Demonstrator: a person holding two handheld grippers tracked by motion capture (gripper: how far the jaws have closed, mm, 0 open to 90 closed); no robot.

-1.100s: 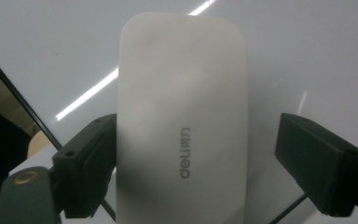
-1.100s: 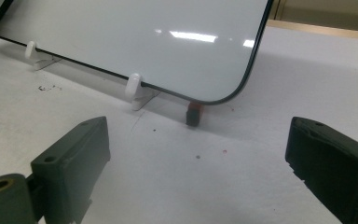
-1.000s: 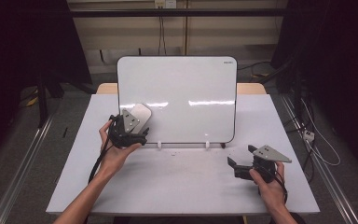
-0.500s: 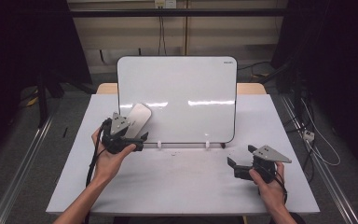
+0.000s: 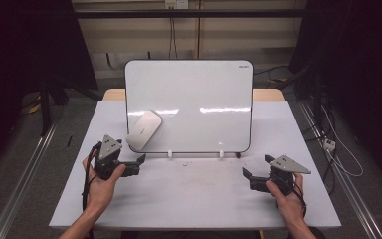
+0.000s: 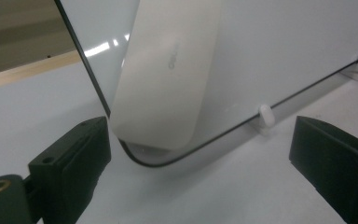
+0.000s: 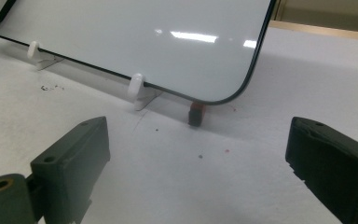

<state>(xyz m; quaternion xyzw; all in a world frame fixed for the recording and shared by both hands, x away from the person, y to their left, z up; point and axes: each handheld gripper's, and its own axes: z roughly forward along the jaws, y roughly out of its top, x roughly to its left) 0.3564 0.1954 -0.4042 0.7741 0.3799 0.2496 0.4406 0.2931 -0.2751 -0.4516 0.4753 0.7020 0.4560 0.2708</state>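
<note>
From above, a white worktop (image 5: 194,194) stands in a dark room with a pale back wall (image 5: 194,40) and cables (image 5: 338,149) on the floor. A whiteboard (image 5: 199,99) stands upright on it. A flat white eraser (image 5: 143,130) sticks to the board's lower left. The left tongs (image 5: 140,162) and right tongs (image 5: 246,175) rest low on the worktop, each in a hand.

In the left gripper view, the left tongs (image 6: 200,154) are wide and hold nothing. The eraser (image 6: 168,70) sits just past them, on the board's corner.

In the right gripper view, the right tongs (image 7: 198,154) are wide too. White clips (image 7: 135,86) hold up the board (image 7: 135,32). A small red and black bit (image 7: 196,113) stands under its corner. Little specks dot the worktop (image 7: 182,177).
</note>
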